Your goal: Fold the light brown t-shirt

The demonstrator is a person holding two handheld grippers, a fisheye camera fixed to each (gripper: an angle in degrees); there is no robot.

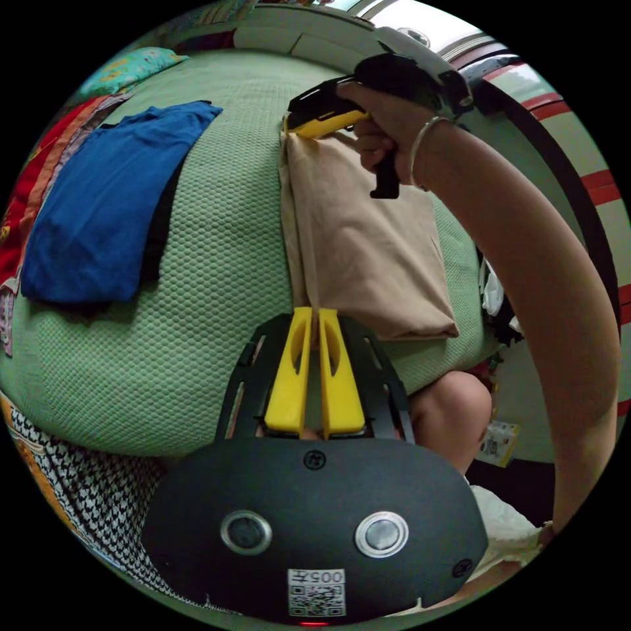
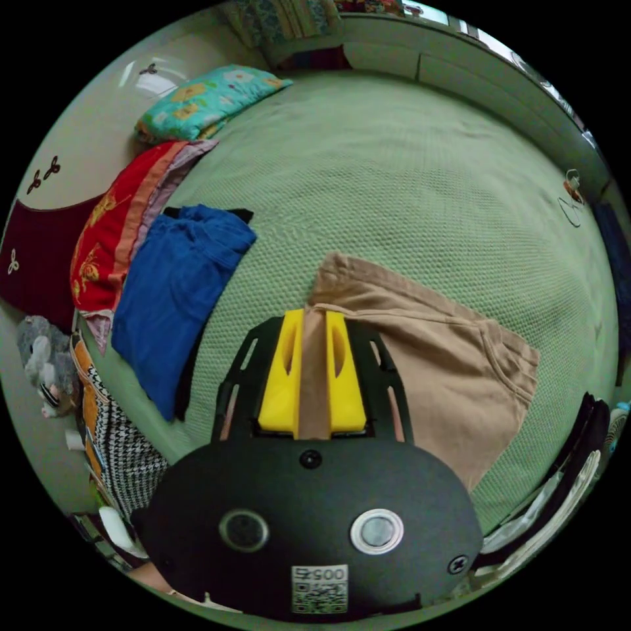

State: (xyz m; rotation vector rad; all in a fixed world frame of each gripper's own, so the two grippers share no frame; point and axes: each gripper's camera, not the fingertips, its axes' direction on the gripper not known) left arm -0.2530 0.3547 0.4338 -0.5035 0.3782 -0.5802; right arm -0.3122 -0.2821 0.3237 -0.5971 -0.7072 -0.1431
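Light brown cloth, the t-shirt [image 1: 368,250], lies folded on the green bed cover [image 1: 217,217], with one long edge pinched at both ends. The left gripper [image 1: 314,314] clamps its yellow jaws on the near corner. The right gripper [image 2: 314,317], held in a hand [image 1: 388,128], has cloth pressed between its jaws. A blue garment [image 2: 174,289] lies well apart.

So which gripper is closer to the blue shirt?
Hard to call. Both the left gripper and the right gripper are clamped on one edge of the light brown t-shirt, each across bare green cover from the blue shirt.
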